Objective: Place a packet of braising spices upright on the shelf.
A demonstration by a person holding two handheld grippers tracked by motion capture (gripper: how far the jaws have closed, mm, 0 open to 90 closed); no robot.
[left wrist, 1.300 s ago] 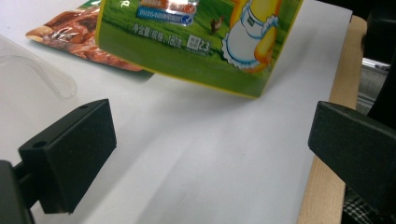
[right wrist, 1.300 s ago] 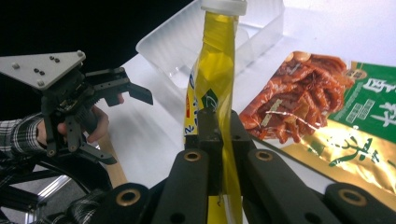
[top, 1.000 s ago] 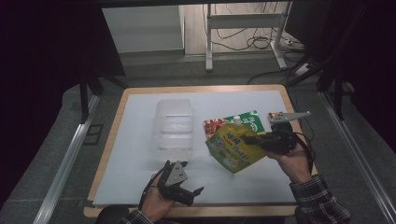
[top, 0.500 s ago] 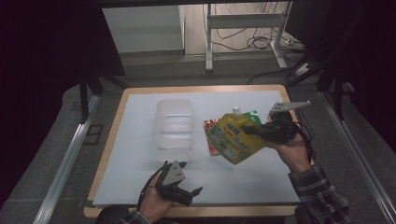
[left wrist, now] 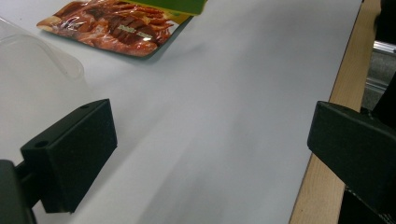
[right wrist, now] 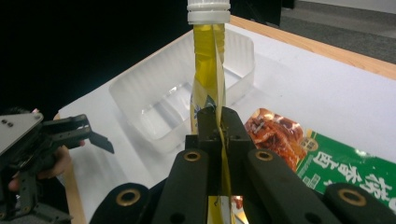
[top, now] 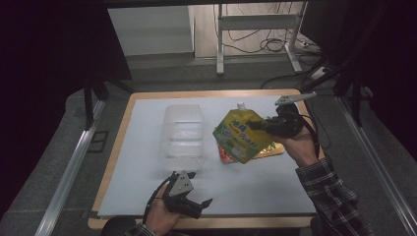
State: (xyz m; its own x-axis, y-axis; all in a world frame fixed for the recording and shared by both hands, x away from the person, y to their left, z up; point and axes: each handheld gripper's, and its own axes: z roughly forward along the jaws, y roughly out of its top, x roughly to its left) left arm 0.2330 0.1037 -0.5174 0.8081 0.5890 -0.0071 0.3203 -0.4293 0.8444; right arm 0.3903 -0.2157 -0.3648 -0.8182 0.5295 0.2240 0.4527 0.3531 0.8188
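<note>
My right gripper (top: 259,127) is shut on the edge of a yellow spouted pouch (top: 242,135) and holds it off the table, white cap (top: 241,105) uppermost. In the right gripper view the jaws (right wrist: 218,125) pinch the pouch's (right wrist: 208,70) seam below the cap (right wrist: 208,10). A clear plastic container (top: 182,130) stands just left of the pouch. Under the pouch lies a red and green snack packet (top: 226,156). My left gripper (top: 199,206) rests open near the front edge, with bare table between its jaws (left wrist: 210,154).
The white mat sits on a wood-edged table (top: 206,94). The left gripper view shows the snack packet (left wrist: 112,25), a corner of the container (left wrist: 37,51) and the wooden edge (left wrist: 327,154). Dark floor, metal rails and cables surround the table.
The right gripper has lifted the yellow pouch off the snack packet, carried it left toward the container and turned it cap-up. The left gripper has stayed put.
</note>
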